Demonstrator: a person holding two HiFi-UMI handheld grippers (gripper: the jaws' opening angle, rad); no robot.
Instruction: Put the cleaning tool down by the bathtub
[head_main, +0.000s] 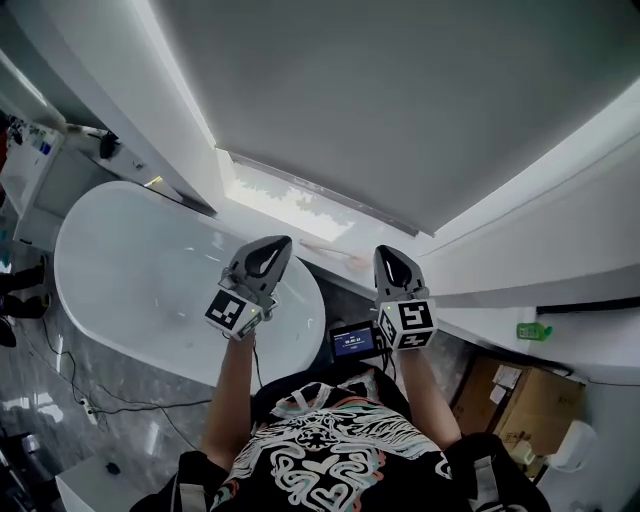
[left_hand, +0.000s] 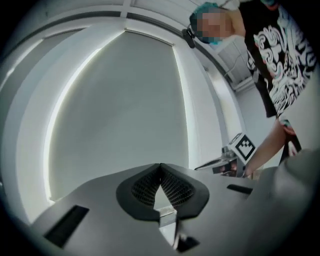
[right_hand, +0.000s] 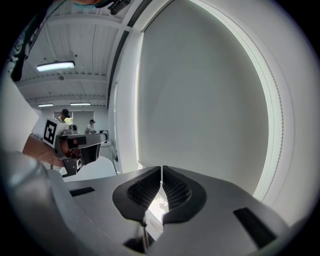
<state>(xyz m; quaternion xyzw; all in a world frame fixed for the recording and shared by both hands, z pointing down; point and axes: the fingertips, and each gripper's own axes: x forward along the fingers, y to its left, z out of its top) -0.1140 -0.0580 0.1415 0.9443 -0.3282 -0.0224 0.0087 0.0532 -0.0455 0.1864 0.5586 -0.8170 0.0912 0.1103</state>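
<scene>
Left gripper and right gripper both clenched, pads together with nothing between them, held raised side by side in front of a drawn roller blind. White freestanding bathtub sits below and to the left of the left gripper in the head view, on a grey marbled floor; cleaning tool not made out in any view, neither claw carrying it
</scene>
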